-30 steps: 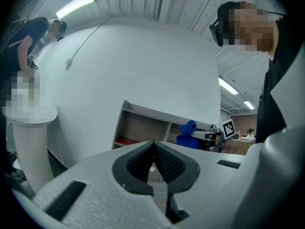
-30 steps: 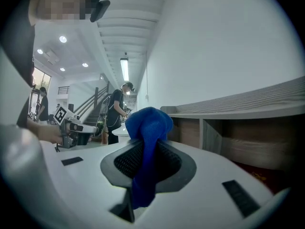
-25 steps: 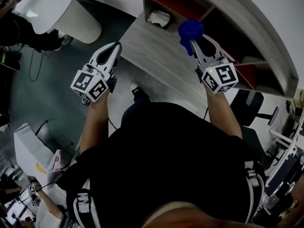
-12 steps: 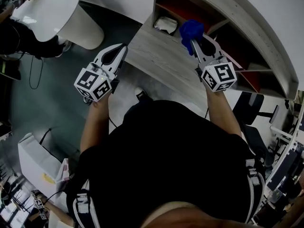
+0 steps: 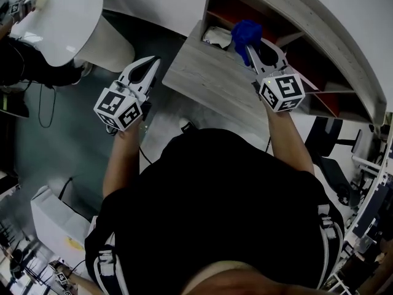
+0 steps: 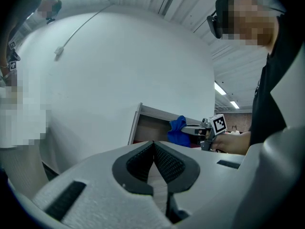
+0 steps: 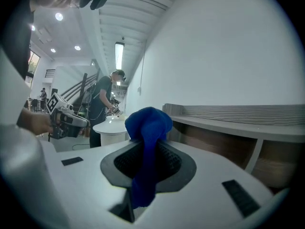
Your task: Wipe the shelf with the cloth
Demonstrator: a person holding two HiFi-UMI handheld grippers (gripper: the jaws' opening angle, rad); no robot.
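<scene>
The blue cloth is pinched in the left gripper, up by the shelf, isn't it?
No. The blue cloth is pinched in the right gripper, up by the shelf; the right gripper view shows it. The left gripper is shut on nothing.

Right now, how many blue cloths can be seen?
1. The blue cloth is held in the right gripper, near the shelf. Others could be hidden deeper in the shelf.
</scene>
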